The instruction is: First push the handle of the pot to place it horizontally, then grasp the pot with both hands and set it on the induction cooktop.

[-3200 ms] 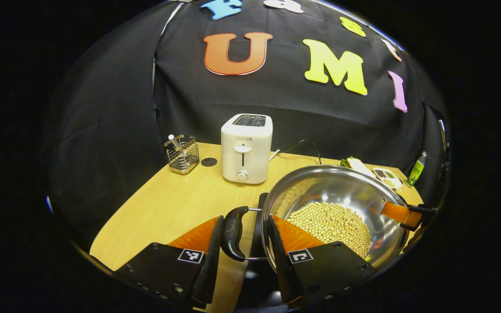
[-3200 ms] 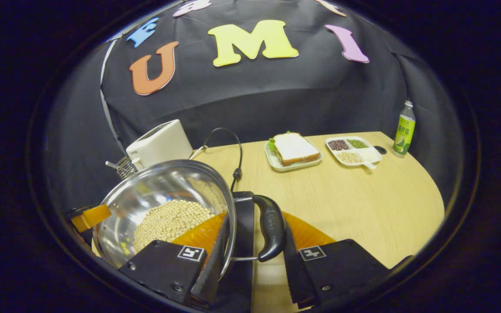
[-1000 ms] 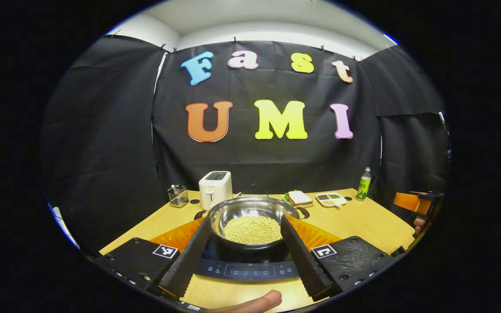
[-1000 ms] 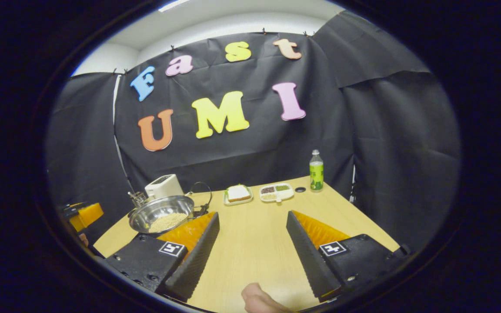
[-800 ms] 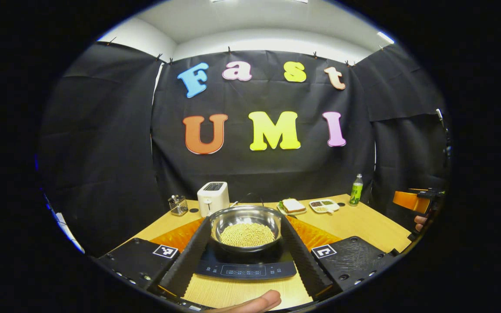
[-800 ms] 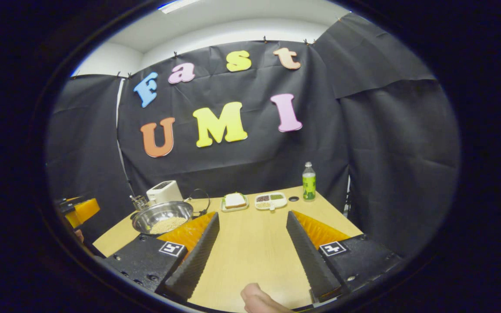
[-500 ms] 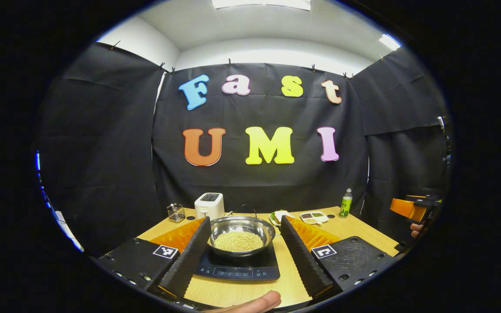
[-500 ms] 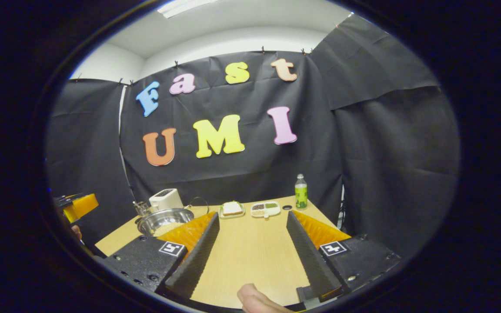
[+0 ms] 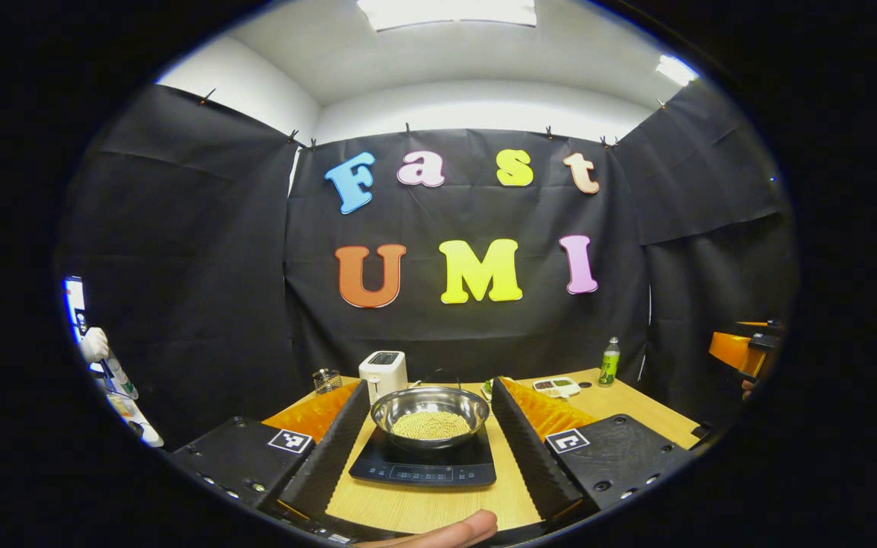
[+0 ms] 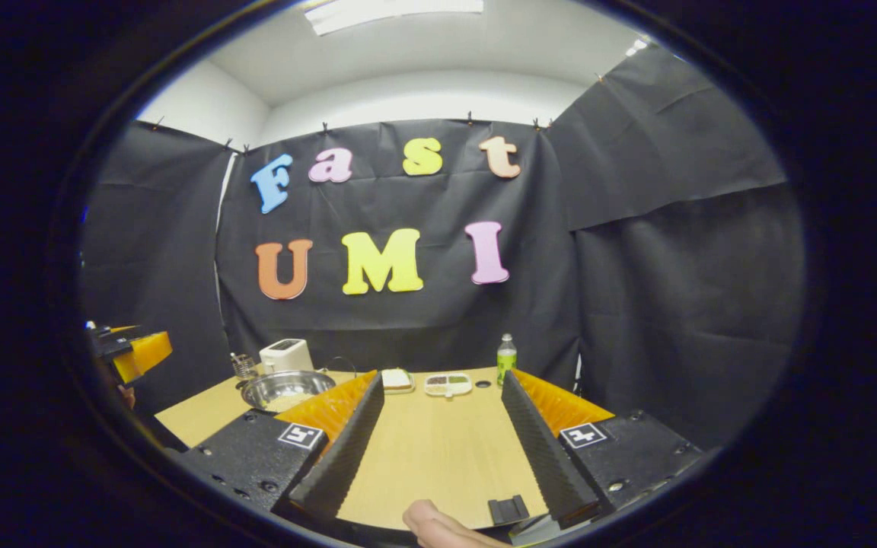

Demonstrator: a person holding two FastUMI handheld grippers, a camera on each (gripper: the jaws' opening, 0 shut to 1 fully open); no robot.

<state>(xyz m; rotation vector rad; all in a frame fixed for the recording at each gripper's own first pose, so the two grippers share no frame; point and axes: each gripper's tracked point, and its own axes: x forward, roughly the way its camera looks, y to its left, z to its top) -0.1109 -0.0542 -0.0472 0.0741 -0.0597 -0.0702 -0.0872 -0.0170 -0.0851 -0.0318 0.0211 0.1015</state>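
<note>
A steel pot (image 9: 430, 415) holding pale beans sits on the black induction cooktop (image 9: 425, 466) on the wooden table (image 9: 423, 505). My left gripper (image 9: 429, 449) is open and held back from the table, its two fingers framing the pot from a distance. In the right gripper view the pot (image 10: 283, 388) lies at the far left, and my right gripper (image 10: 442, 445) is open over bare wood with nothing between its fingers. The other gripper (image 10: 132, 352) appears at the left edge there.
A white toaster (image 9: 383, 372) and a wire holder (image 9: 327, 379) stand at the back left. A sandwich plate (image 10: 397, 379), a divided snack tray (image 10: 448, 383) and a green bottle (image 10: 506, 356) stand at the back. A fingertip (image 9: 450, 530) pokes in at the bottom.
Both grippers let go of the pot's handles, opened and drew back and up from the table. The pot now rests on the cooktop.
</note>
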